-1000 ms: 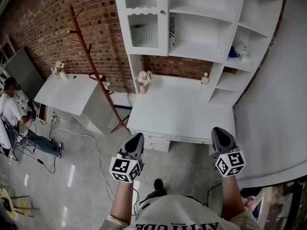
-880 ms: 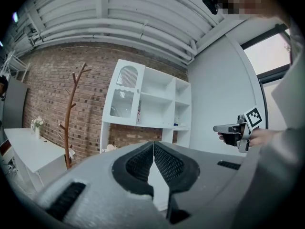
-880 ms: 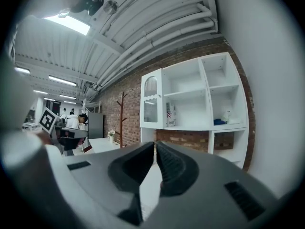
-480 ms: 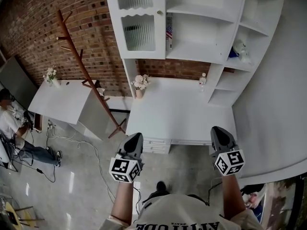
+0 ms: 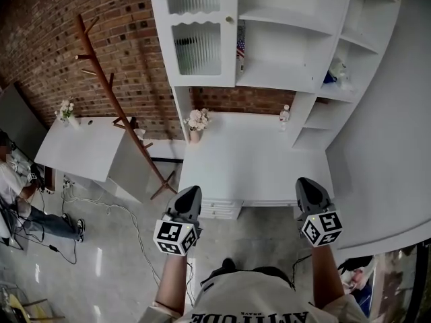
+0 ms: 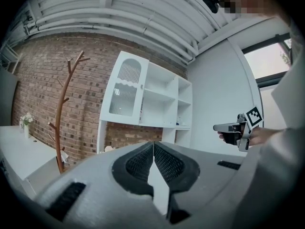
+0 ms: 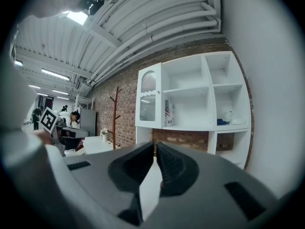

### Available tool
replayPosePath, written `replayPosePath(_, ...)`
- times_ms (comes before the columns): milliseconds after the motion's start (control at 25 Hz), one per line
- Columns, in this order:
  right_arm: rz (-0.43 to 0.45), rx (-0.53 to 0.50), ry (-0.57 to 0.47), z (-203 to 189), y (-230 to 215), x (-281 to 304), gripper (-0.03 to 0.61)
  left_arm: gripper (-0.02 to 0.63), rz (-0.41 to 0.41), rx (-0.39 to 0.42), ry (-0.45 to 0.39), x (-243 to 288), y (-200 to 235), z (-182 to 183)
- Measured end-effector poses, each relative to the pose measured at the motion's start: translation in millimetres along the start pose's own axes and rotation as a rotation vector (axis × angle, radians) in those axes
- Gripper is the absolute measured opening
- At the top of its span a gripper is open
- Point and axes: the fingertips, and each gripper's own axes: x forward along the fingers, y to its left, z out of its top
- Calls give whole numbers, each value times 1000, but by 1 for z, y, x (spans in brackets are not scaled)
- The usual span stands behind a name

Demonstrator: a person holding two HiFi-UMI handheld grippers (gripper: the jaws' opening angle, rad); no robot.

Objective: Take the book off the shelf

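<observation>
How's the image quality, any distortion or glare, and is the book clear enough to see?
Head view: evenly lit, wide-angle bending of the shelf; book small but sharp. Left gripper view: round dark border, strong fisheye curving. Right gripper view: same border, bright ceiling light at top left, book visible.

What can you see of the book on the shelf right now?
The book is a thin volume standing upright on the lower board of the white shelf unit. It sits at the far left of the open centre section, right beside the ribbed-glass door. The side facing us looks pale, with a stars-and-stripes flag patch on its upper part. Any print is too small to read. It rests on the board; whether it leans on the side wall I can't tell. Nothing else touches it.
</observation>
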Motion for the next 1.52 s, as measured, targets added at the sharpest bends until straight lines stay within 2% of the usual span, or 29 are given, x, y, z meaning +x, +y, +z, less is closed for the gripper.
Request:
replayPosePath(360, -44, 5, 7, -1, -8, -2, 37, 26, -51, -1, 9, 15, -1, -3)
replayPosePath(840, -75, 24, 17, -8, -30, -1, 37, 26, -62, -2, 16, 38, -6, -2)
replayPosePath(1520, 24, 40, -4, 2, -81, 93, 37, 26, 21, 17, 15, 109, 14, 14)
